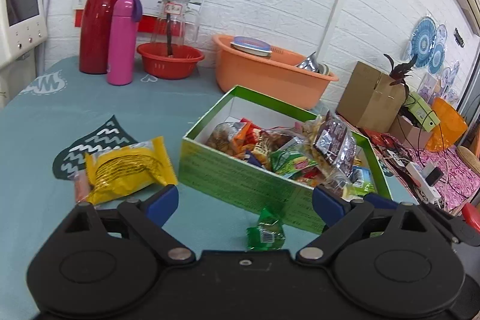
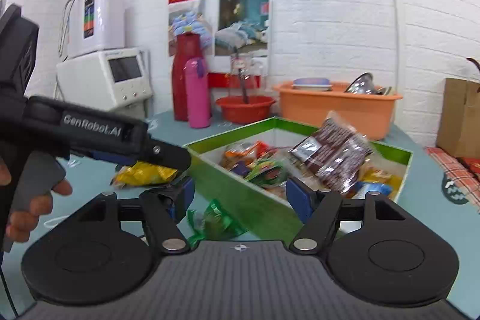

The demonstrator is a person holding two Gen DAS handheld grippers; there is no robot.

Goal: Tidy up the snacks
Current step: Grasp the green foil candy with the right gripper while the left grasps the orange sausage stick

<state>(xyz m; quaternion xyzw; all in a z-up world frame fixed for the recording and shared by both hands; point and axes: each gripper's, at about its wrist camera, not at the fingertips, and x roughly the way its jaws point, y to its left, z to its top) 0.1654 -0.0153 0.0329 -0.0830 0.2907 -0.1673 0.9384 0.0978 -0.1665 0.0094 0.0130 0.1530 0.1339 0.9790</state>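
Note:
A green box full of snack packets stands on the teal table; it also shows in the right wrist view. A brown packet lies tilted on top of the pile, blurred in the right wrist view. A yellow packet lies left of the box. A small green packet lies on the table in front of the box, between the fingers of my open, empty left gripper. My right gripper is open and empty above the same green packet. The left gripper's body shows at left.
A red flask, a pink bottle, a red basket and an orange tub stand along the back wall. A cardboard box and cables sit at the right. A white machine stands at the left.

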